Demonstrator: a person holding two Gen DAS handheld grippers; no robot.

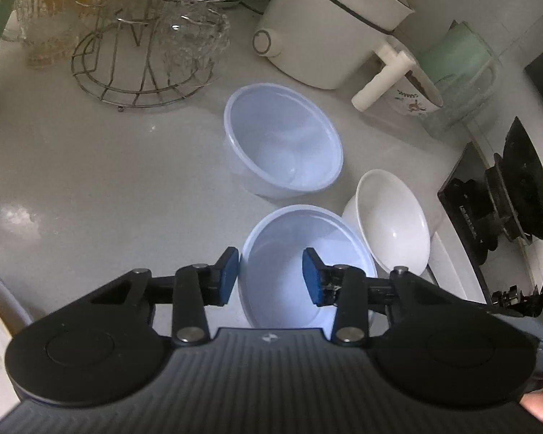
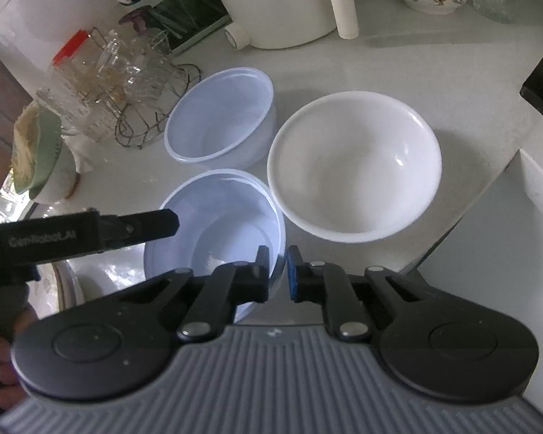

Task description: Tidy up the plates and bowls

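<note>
Three bowls sit mouth-up on the pale worktop point(image 2: 362, 58), grouped close together. The near plastic bowl point(image 2: 231, 217) is round, so it has no long axis to speak of; its opening faces straight up. Just beyond it stands the far plastic bowl point(image 2: 222, 119), also upright, and to their right the white ceramic bowl point(image 2: 354, 166), which in the left wrist view point(image 1: 391, 217) appears to lean toward the near plastic bowl point(image 1: 307, 264) — whether their rims touch I cannot tell.

The left tongs point(image 1: 270, 276) are spread wide, coming in low from the near side and straddling the near bowl's left wall: one blue pad sits outside the rim, the other over the bowl's interior. Neither pad visibly presses the wall. In the right wrist view the left tongs point(image 2: 163, 222) reach in from the left, roughly level, over that same bowl's left edge.

The right tongs point(image 2: 278, 271) are narrowed around the near bowl's right rim — one finger inside, one outside, with the thin wall between them; they look to be pinching it, though blur leaves the contact uncertain.

Behind the bowls stand a wire rack point(image 1: 141, 68) with upturned glasses point(image 1: 192, 32) and a white appliance point(image 1: 325, 25).
</note>
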